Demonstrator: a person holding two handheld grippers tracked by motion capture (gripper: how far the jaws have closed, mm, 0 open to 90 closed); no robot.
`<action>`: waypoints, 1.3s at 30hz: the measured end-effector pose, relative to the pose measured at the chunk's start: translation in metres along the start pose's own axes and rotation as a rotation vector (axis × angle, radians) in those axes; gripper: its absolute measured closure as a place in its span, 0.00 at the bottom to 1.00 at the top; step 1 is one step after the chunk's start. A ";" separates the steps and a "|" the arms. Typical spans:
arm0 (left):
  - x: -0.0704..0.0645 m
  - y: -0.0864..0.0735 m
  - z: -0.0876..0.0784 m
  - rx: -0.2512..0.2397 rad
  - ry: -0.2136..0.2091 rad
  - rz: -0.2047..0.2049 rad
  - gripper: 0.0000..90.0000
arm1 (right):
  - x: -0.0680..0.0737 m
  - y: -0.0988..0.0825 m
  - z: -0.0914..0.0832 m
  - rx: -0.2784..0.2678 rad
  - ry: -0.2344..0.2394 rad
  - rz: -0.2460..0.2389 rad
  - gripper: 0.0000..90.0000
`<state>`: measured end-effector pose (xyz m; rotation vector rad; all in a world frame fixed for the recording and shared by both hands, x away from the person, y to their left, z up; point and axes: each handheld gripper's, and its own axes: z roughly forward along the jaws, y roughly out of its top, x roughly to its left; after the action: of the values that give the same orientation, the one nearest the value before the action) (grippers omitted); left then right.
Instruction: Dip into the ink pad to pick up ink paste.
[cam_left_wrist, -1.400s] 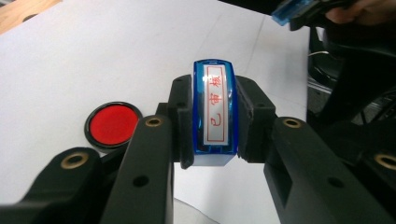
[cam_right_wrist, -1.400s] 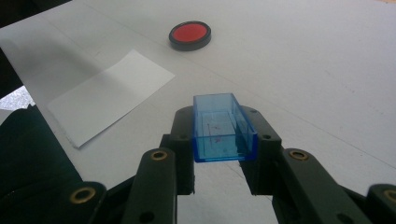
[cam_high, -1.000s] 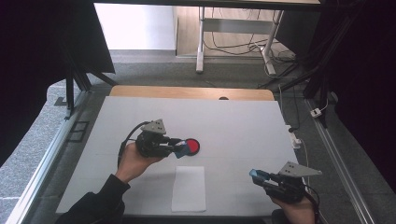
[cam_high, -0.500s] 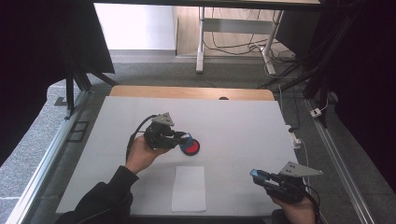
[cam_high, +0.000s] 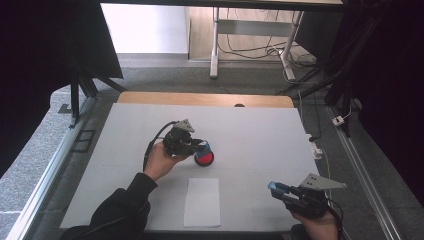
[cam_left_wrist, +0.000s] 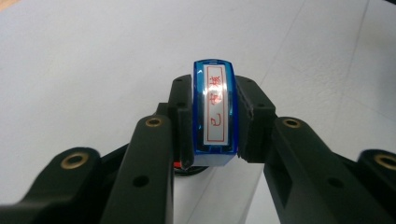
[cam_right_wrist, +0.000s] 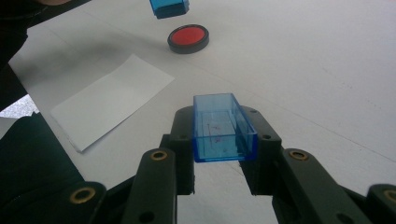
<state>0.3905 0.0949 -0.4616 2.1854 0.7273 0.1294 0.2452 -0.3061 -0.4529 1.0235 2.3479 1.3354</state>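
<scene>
Stamp (cam_left_wrist: 215, 112) sat clenched in the left tool (cam_high: 200, 148) just above the red ink pad (cam_high: 204, 158) on the desk (cam_high: 260, 130), apparently for inking, while the right tool (cam_high: 280, 190) gripped its blue cap (cam_right_wrist: 223, 128) aside near the paper (cam_high: 202, 202).

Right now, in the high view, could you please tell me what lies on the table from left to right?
Left gripper clamped on the blue stamp → red ink pad → white paper sheet (its span overlaps the pad's, nearer the person) → right gripper holding the blue stamp cap.
</scene>
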 end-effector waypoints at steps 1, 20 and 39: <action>0.001 0.000 0.001 0.002 0.005 -0.002 0.78 | 0.000 0.000 0.000 0.001 0.001 -0.001 0.76; 0.007 0.001 0.027 0.064 0.020 -0.032 0.78 | 0.000 0.000 0.000 0.002 0.001 -0.005 0.76; 0.007 0.000 0.036 0.105 0.049 -0.021 0.79 | 0.001 0.000 0.001 -0.001 0.007 -0.006 0.76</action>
<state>0.4074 0.0745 -0.4865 2.2807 0.8008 0.1373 0.2450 -0.3053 -0.4532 1.0130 2.3528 1.3401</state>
